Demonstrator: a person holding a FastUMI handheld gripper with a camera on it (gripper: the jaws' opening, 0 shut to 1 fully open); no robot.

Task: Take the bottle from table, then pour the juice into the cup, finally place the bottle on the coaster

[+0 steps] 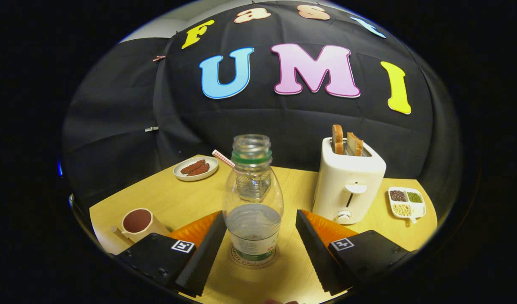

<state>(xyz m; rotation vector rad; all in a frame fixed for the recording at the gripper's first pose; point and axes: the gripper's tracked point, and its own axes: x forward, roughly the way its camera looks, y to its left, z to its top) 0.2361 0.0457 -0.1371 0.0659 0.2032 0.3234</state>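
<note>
A clear plastic bottle (253,198) with no cap and a green neck ring stands upright on the wooden table (178,198). Clear liquid fills its lower third. My gripper (260,213) is open, with one finger on each side of the bottle's lower body. The left finger (205,249) is close to the bottle and the right finger (315,249) stands a small gap away; neither presses on it. A beige cup (137,222) with a dark brown inside sits on the table beyond the left finger. Seen partly through the bottle, a red-and-white straw (223,158) sticks out from something behind it.
A white toaster (348,185) with two slices of bread stands beyond the right finger. Right of it lies a small divided dish of grains (406,202). A white plate of reddish-brown food (195,168) rests at the back left. The booth wall closes off the table's far side.
</note>
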